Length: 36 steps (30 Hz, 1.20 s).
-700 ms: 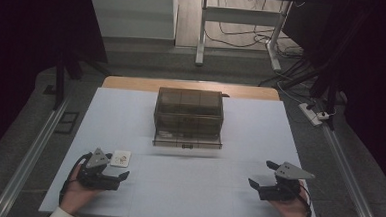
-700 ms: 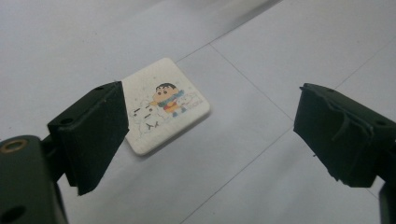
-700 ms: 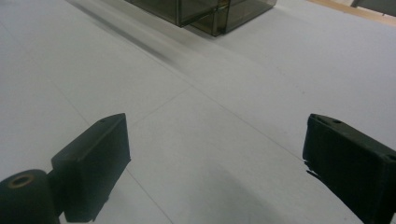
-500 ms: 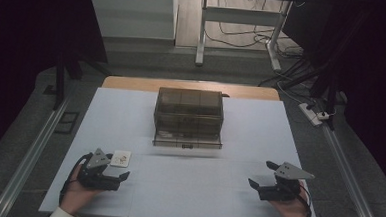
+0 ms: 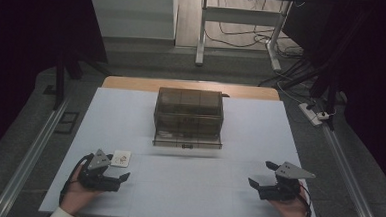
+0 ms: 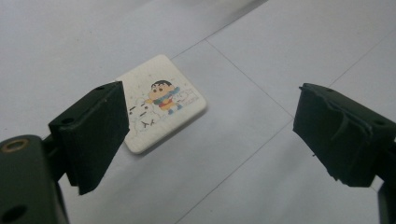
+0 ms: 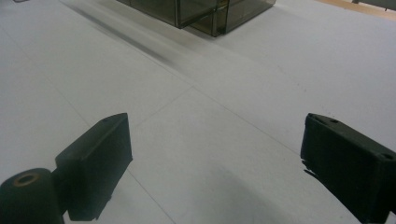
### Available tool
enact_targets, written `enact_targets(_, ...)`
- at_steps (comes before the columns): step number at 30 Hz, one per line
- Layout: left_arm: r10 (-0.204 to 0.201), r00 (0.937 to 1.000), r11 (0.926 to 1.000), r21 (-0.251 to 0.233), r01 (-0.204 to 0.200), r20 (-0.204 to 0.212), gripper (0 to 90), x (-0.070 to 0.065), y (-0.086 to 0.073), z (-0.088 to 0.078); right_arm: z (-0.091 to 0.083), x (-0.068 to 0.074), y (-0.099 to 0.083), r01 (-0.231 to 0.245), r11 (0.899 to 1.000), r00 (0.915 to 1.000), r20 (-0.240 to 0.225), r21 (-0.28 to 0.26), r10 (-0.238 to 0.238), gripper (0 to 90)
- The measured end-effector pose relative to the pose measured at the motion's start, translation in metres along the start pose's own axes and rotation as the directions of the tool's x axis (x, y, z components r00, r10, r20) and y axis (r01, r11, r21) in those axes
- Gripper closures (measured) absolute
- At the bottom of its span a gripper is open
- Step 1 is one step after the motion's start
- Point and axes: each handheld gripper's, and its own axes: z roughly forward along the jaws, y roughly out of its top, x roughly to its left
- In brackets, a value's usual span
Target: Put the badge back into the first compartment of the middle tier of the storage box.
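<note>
**Nothing has moved – both grippers wait, wide, near the front edge**

Compared with the high view of a moment ago, the scene is unchanged: both hands rest in the same places on the white worktop [image 5: 187,183], and the small square tile [image 5: 122,158] lies where it lay. That suggests the work has not begun – no reach, no grip.

The left gripper [image 5: 120,177] sits low at the near left with its fingers [image 6: 93,133] spread wide and nothing between them. In the left gripper view the tile [image 6: 161,107] – white, with a cartoon figure printed on it – lies flat on the worktop just ahead of the fingers, partly behind the left-hand one and apparently untouched by either.

The right gripper [image 5: 260,179] sits at the near right, well apart from the tile, its fingers [image 7: 95,161] equally wide and holding nothing, with bare worktop between them.

The smoky clear box [image 5: 188,116] stands at the middle of the worktop, its bottom drawer [image 5: 187,141] pulled out toward the person – a likely place for the tile.
</note>
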Motion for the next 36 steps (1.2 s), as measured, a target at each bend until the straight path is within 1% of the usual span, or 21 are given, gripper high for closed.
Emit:
enact_targets(12, 0.014, 0.9999, 0.9999, 0.004, -0.014, -0.006, 10.8, 0.0, 0.0, 0.0, 0.0, -0.001, -0.002, 0.008, 1.0, 0.9998, 0.018, 0.005, -0.008, 8.6)
enact_targets(20, 0.017, 0.9998, 0.9999, 0.001, -0.017, -0.006, 10.7, 0.001, 0.002, -0.001, 0.001, 0.0, -0.002, 0.01, 1.0, 0.9998, 0.015, 0.011, -0.01, 8.6)
enact_targets(29, 0.026, 0.9996, 0.9996, -0.013, -0.026, -0.01, 10.4, 0.005, 0.012, -0.004, 0.002, 0.001, -0.001, 0.015, 1.0, 0.9998, 0.016, -0.003, -0.015, 8.6)
enact_targets(36, 0.04, 0.9992, 0.9992, -0.004, -0.04, 0.003, 10.5, 0.01, 0.018, -0.003, 0.003, 0.002, -0.001, 0.02, 1.0, 0.9997, 0.013, -0.001, -0.019, 8.7)
